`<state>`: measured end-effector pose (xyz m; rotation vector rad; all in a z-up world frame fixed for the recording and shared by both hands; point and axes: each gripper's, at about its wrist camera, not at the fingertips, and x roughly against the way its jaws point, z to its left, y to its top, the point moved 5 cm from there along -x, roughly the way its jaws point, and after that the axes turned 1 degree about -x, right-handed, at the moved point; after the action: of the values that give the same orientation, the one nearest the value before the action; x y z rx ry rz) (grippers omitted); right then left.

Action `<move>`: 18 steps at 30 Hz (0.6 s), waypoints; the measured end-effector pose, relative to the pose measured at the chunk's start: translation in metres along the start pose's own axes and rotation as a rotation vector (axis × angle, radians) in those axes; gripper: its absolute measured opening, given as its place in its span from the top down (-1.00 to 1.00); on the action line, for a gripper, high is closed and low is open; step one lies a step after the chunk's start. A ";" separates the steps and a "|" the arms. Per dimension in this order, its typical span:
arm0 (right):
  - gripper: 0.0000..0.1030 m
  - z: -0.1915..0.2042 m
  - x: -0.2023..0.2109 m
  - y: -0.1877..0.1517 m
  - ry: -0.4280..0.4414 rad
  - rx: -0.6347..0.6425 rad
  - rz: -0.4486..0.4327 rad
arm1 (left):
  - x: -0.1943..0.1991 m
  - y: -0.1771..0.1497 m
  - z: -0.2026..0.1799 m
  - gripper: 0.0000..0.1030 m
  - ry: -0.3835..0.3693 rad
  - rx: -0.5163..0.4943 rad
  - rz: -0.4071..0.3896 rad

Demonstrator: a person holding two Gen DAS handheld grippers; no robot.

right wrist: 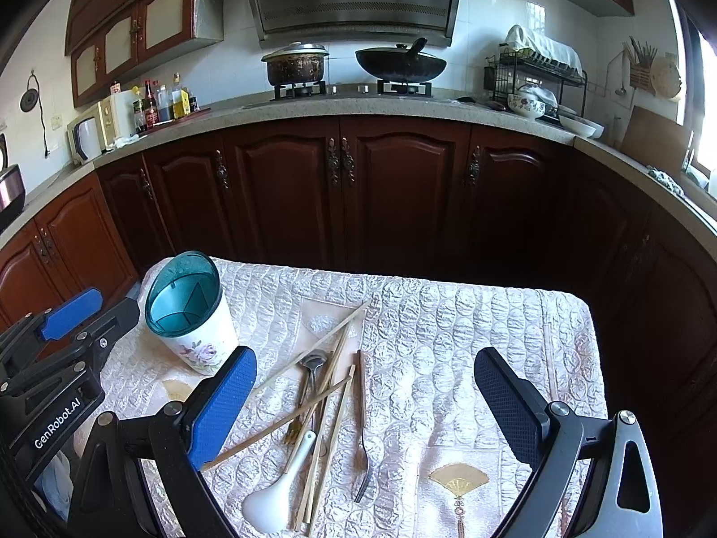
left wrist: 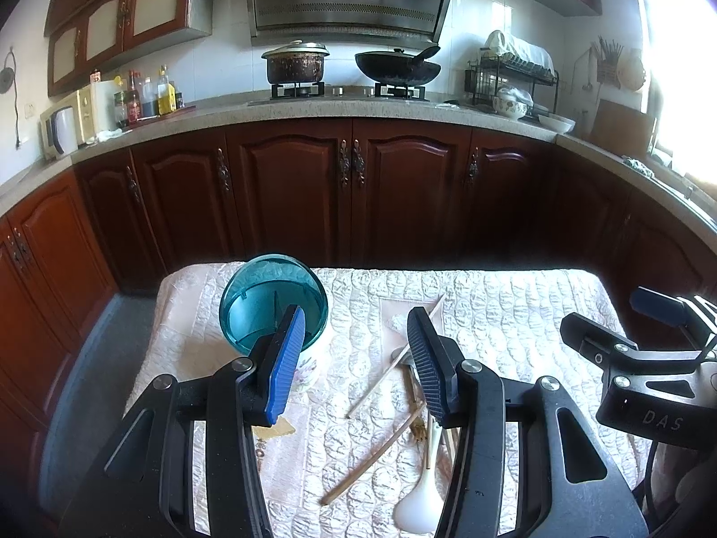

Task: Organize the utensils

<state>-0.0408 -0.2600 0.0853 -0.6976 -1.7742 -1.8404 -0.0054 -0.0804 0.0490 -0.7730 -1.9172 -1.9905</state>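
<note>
A white floral utensil cup with a teal divided insert (right wrist: pixel 190 314) stands upright at the table's far left; it also shows in the left wrist view (left wrist: pixel 273 305). A loose pile lies mid-table: wooden chopsticks (right wrist: pixel 329 358), a metal spoon (right wrist: pixel 313 365), a white ceramic spoon (right wrist: pixel 280 488), a dark-handled fork (right wrist: pixel 362 430). My left gripper (left wrist: pixel 354 358) is open and empty, just right of the cup, above the pile's left edge. My right gripper (right wrist: pixel 365 408) is open and empty, hovering over the pile.
The small table wears a quilted pale cloth (right wrist: pixel 470 336). Dark wooden cabinets (right wrist: pixel 340 188) stand behind it, under a counter with a stove, a pot (right wrist: pixel 295 65) and a wok (right wrist: pixel 401 62). A dish rack (right wrist: pixel 537 76) is at the right.
</note>
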 end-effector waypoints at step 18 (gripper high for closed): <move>-0.88 -0.001 -0.028 -0.010 -0.020 0.030 0.067 | -0.026 -0.013 -0.004 0.08 -0.026 -0.005 0.072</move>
<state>-0.0268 -0.2612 0.0595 -0.7565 -1.7654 -1.7660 0.0082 -0.0878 0.0244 -0.8605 -1.8720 -1.9522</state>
